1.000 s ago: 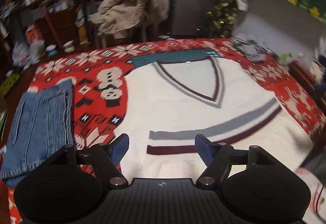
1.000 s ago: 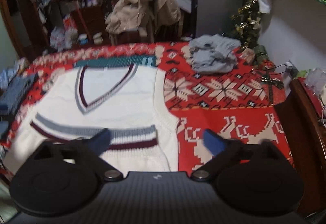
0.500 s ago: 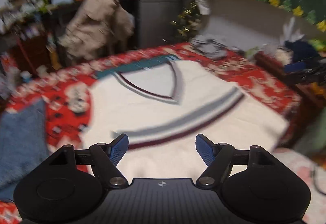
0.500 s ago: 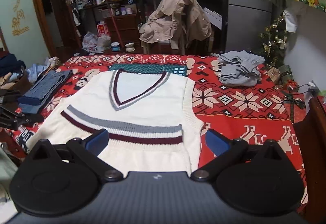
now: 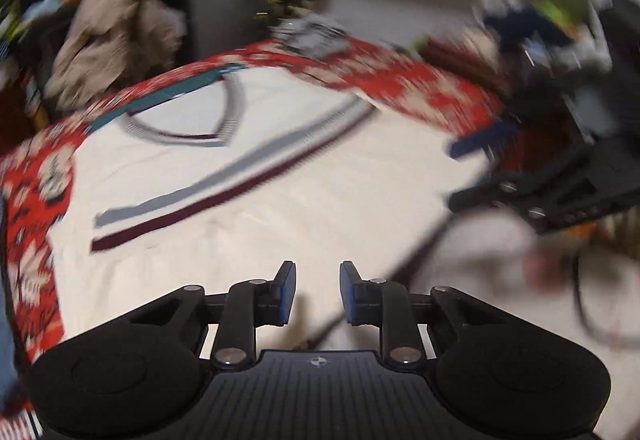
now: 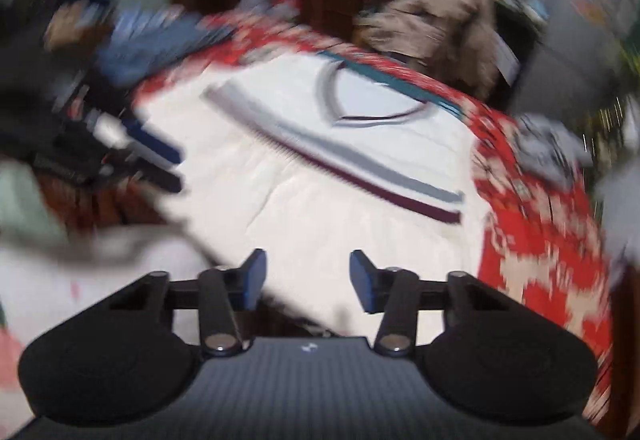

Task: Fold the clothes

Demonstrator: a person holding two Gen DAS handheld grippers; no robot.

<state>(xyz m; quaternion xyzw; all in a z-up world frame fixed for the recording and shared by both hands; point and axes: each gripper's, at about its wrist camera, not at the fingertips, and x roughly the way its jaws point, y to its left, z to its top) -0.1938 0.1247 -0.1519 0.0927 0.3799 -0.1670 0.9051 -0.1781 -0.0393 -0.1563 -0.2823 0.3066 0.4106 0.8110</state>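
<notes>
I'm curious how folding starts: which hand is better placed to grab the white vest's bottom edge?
Left, probably. Both pairs of jaws have just been closing over the bottom edge of the vest, neither pinching it yet; the left jaws stand narrower, with the edge crossing their gap.

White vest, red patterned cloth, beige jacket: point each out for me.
White vest (image 5: pixel 320 208), left wrist view, on its plain body below the stripes.
Red patterned cloth (image 6: pixel 536 224), right wrist view, on the bare part right of the vest.
Beige jacket (image 5: pixel 116 36), left wrist view, on its draped back.
</notes>
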